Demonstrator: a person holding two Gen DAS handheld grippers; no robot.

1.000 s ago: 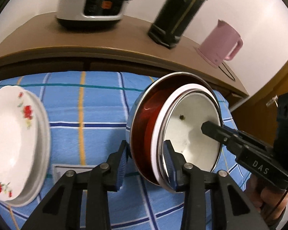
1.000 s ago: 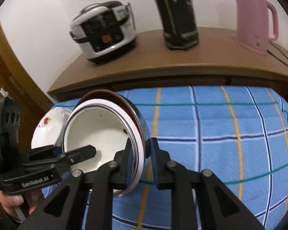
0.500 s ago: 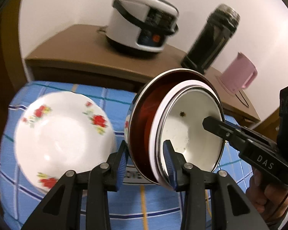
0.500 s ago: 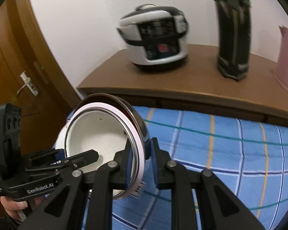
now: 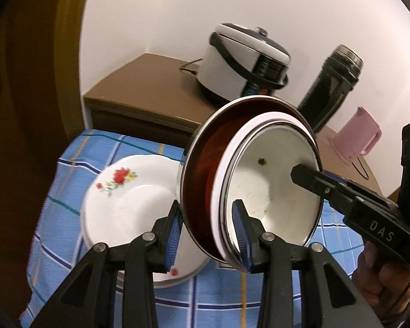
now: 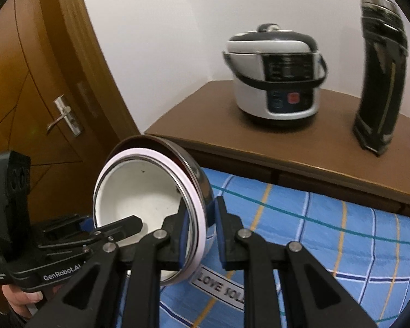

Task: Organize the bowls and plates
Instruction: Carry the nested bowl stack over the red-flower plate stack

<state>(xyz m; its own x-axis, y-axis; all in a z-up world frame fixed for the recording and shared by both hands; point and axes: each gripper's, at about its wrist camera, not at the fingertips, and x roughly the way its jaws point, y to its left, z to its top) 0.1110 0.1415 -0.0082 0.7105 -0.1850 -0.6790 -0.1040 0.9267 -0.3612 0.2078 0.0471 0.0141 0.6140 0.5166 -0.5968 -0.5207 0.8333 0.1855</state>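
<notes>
So the nested bowls (image 5: 248, 188) are up in the air right now, tipped on edge with the open side facing the right side of the left wrist view. It's a dark-red-lined metal outer bowl (image 5: 202, 169) with a white-rimmed one and a white enamel inner bowl (image 5: 270, 188) sitting inside it, all carried as one stack.

Both tools are on it. The left gripper (image 5: 207, 229) is clamped across the near rim of the whole stack, jaws fairly narrow, one pad outside the metal wall and one inside the white bowl. The right gripper (image 6: 202, 229) is pinched tighter on the opposite rim, jaws nearly closed around the bowl walls. Both have a solid hold as far as I can tell.

Just left of the bowls and lower down, the floral plates (image 5: 128, 199) sit stacked on the blue checked tablecloth (image 5: 68, 218). Looks like at least two plates, though I can't count them for sure. The bowls partly overlap them in view, but they aren't touching.

Progress-wise, I'd say bowls are already nested and plates already piled, so the sorting is mostly done. What's left is setting the bowl stack down, probably on or beside the plates.

Behind the bowls there's a rice cooker (image 6: 276, 76), a black thermos (image 6: 380, 82) and a pink kettle (image 5: 355, 139) on the brown cabinet (image 6: 205, 114).
</notes>
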